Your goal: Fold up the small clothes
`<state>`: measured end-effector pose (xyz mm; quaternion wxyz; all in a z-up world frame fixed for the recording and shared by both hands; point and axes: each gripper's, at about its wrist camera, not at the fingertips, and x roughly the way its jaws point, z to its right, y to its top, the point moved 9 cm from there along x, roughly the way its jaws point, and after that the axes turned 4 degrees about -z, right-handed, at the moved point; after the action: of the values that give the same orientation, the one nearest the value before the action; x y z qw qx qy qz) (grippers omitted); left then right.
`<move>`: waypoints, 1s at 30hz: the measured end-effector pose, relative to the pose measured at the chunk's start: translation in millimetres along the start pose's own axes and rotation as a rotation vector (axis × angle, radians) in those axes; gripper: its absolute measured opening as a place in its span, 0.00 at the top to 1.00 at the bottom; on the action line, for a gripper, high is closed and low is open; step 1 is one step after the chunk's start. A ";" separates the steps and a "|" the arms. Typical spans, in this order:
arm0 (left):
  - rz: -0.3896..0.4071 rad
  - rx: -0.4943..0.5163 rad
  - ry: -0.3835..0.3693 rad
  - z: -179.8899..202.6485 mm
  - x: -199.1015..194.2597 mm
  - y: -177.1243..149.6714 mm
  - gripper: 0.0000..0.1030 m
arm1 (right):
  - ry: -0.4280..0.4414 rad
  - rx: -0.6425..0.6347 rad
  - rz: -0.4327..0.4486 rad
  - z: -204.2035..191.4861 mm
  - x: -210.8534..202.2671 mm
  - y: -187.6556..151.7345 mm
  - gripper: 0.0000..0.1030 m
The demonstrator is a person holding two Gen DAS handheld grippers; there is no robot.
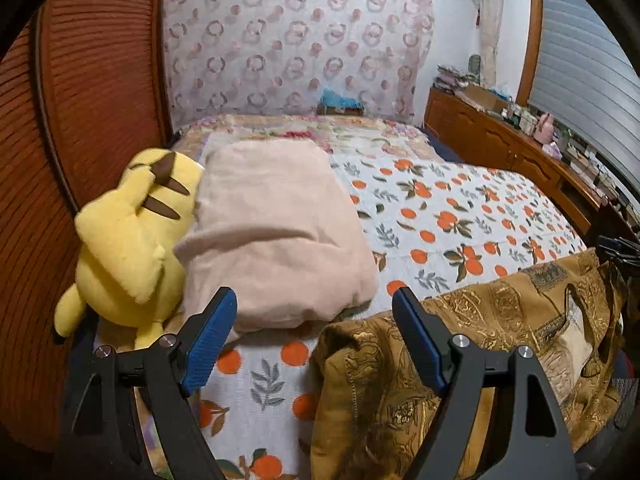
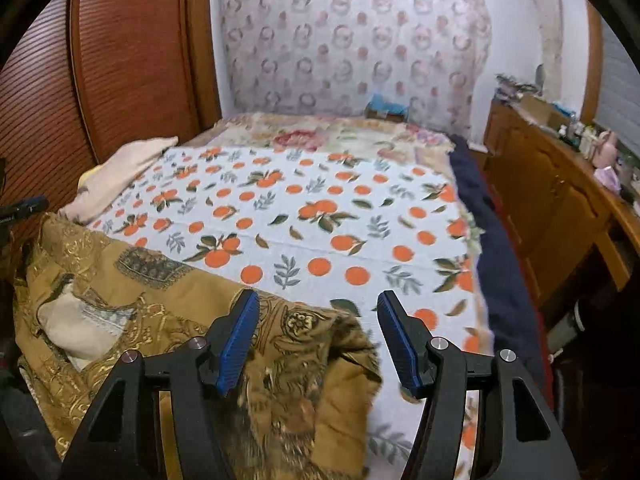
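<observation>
A brown garment with gold patterns [image 1: 500, 320] lies crumpled along the near edge of the bed, and the right wrist view shows it too [image 2: 140, 280]. My left gripper [image 1: 314, 294] is open above the garment's left end. Its right finger stands over the cloth's edge, and the pads touch nothing. My right gripper [image 2: 318, 296] is open over the garment's right corner, which looks blurred below the fingers. No cloth is pinched between its blue pads [image 2: 236, 344].
An orange-print bedspread [image 1: 460, 208] covers the bed. A folded pink blanket [image 1: 276, 232] and a yellow plush toy [image 1: 128, 240] sit at the left by a wooden wardrobe [image 1: 80, 100]. A cluttered wooden dresser [image 2: 552, 200] runs along the right side.
</observation>
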<state>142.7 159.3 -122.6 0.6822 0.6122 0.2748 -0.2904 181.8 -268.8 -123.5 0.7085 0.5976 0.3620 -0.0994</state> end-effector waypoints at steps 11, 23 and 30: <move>-0.103 -0.007 -0.009 -5.0 21.4 -37.8 0.28 | -0.016 -0.025 -0.102 4.6 43.0 -2.9 0.39; -0.114 -0.010 -0.031 -1.3 24.3 -41.9 0.29 | 0.014 0.014 -0.125 9.8 52.1 -11.4 0.38; -0.147 0.024 -0.150 19.4 29.5 -42.7 0.67 | 0.025 0.027 -0.126 7.4 55.0 -14.2 0.38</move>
<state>131.8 134.7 -171.1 0.6702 0.5750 0.2638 -0.3880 216.1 -263.4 -169.1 0.6881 0.5844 0.4062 -0.1413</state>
